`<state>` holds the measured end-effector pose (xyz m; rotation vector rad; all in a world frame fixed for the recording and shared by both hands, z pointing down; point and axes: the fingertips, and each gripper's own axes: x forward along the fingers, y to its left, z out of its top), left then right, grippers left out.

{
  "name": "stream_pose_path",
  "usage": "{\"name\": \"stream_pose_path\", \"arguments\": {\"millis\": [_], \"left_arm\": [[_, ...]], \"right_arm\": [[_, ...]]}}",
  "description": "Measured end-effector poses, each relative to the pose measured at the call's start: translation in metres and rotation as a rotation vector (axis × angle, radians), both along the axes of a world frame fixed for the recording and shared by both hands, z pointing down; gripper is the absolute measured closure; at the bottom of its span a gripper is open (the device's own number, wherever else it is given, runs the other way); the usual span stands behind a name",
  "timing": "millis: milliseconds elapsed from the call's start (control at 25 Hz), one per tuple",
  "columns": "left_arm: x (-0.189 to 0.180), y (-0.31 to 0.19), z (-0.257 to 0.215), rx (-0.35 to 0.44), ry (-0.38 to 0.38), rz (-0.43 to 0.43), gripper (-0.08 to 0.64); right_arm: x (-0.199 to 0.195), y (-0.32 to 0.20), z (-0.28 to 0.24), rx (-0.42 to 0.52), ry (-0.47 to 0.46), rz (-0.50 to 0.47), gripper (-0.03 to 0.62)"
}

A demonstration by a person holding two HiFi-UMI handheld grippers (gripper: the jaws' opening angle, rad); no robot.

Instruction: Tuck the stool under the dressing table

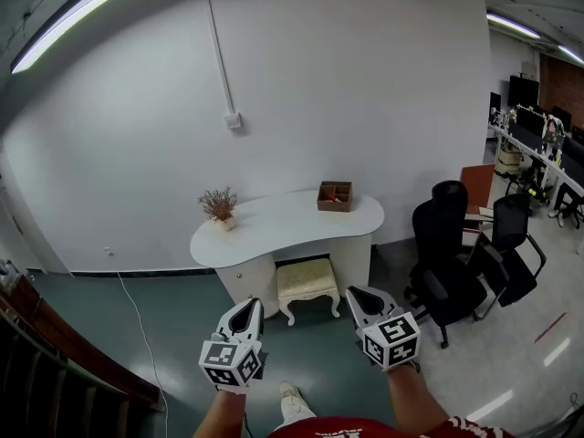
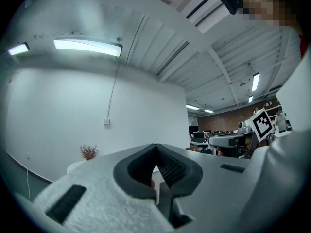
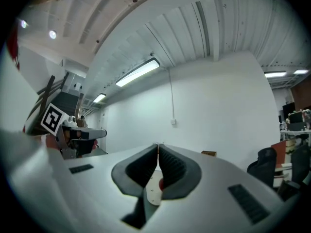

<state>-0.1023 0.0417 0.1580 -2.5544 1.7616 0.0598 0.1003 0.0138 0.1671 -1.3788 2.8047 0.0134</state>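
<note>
A cream padded stool (image 1: 307, 285) with white curved legs stands half under the white dressing table (image 1: 274, 229), its front part out on the floor. My left gripper (image 1: 250, 306) hovers in the air in front of the stool's left side, jaws shut on nothing. To the stool's right my right gripper (image 1: 355, 294) is also shut and empty. In the left gripper view the left gripper (image 2: 155, 146) has its dark pads together. The right gripper (image 3: 158, 145) shows the same in the right gripper view. Neither touches the stool.
On the table stand a small dried plant in a pot (image 1: 219, 208) and a brown wooden box (image 1: 334, 195). Black office chairs (image 1: 449, 261) stand to the right. A white cable (image 1: 137, 319) trails on the green floor at left. A dark railing (image 1: 55, 363) is at the lower left.
</note>
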Motion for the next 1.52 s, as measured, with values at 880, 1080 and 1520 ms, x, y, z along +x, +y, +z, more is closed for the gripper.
{"name": "stream_pose_path", "arguments": {"millis": [880, 1080, 1520], "left_arm": [[0.006, 0.019, 0.000, 0.033, 0.078, 0.030, 0.561], [0.015, 0.016, 0.000, 0.043, 0.075, 0.043, 0.561], [0.025, 0.017, 0.006, 0.038, 0.061, 0.057, 0.561]], "right_arm": [[0.005, 0.024, -0.013, 0.032, -0.024, 0.029, 0.588], [0.017, 0.026, -0.010, 0.032, -0.018, 0.048, 0.588], [0.023, 0.026, -0.008, 0.027, -0.039, 0.044, 0.588]]}}
